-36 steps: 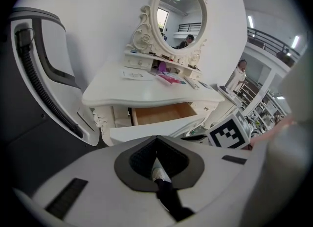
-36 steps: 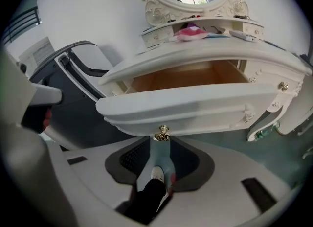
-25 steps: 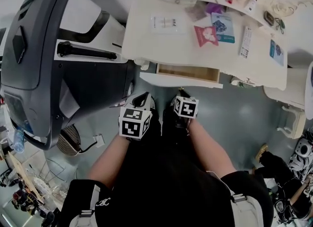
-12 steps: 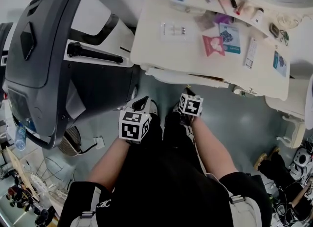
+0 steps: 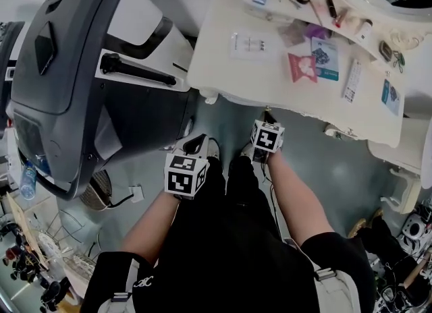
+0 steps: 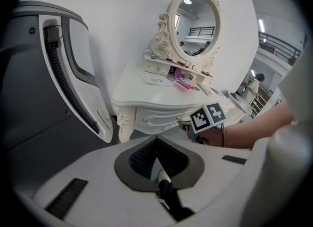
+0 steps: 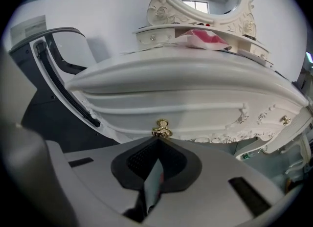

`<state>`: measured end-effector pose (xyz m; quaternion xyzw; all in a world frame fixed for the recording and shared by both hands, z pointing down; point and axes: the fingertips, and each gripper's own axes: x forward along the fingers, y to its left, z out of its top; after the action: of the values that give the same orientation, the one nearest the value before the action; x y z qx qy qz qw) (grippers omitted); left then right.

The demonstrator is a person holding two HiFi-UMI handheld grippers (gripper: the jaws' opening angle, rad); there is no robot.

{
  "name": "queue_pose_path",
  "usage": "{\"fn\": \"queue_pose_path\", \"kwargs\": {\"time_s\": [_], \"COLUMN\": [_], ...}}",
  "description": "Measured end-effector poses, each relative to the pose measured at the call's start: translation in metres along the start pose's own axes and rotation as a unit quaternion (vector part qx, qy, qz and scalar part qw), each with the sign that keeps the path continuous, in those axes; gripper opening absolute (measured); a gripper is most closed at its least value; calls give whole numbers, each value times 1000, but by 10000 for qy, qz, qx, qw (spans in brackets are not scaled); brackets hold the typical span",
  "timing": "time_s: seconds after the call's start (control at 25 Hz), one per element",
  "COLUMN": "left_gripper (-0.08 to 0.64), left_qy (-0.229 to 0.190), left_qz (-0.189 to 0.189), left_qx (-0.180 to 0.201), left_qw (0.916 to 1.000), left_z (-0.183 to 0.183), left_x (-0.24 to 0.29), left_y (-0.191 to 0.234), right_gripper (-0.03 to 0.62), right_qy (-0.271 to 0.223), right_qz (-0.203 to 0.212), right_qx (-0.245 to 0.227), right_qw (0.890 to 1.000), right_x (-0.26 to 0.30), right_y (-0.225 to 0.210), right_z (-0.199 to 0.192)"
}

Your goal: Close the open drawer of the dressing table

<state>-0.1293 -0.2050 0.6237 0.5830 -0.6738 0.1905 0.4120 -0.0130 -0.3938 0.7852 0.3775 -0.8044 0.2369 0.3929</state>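
Judging drawer front (image 7: 195, 116) stiff, light on runners; push flat by brass knob (image 7: 161, 129), small, slippery. Right claw (image 7: 157, 142) closed, empty, just beside knob; left claw (image 6: 156, 143) closed, empty.

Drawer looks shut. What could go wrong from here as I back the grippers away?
The right gripper, shut, sits right at the gold handle; backing off crooked might snag it and drag the drawer out. The left gripper hangs close to the grey machine; a wide swing may bump it.
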Motion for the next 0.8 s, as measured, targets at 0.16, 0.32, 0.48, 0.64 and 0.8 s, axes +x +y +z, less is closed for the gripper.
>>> {"fn": "queue_pose_path", "kwargs": {"time_s": [0.16,0.32,0.48,0.64,0.8], "left_gripper": [6,7,7,7,6], "left_qy": [-24,-62,-149,-308,-560], "left_qz": [42,25,-23,-114,-193], "left_qx": [-31,9,73,154,238], "left_qw": [10000,10000,9999,9993,9980], "left_z": [1,5,13,29,53], "left_x": [-3,-4,-4,-5,-8], "left_y": [3,2,-2,-12,-23], "right_gripper": [12,12,11,11,11], "right_qy": [-55,-67,-49,-250,-808], "right_qz": [-150,-87,183,398,532], "right_qx": [-34,62,368,423,344], "right_qw": [9999,9999,9991,9980,9947], "right_x": [2,-1,-20,-44,-86], "right_y": [-1,1,3,3,4], "right_z": [11,8,7,17,48]}}
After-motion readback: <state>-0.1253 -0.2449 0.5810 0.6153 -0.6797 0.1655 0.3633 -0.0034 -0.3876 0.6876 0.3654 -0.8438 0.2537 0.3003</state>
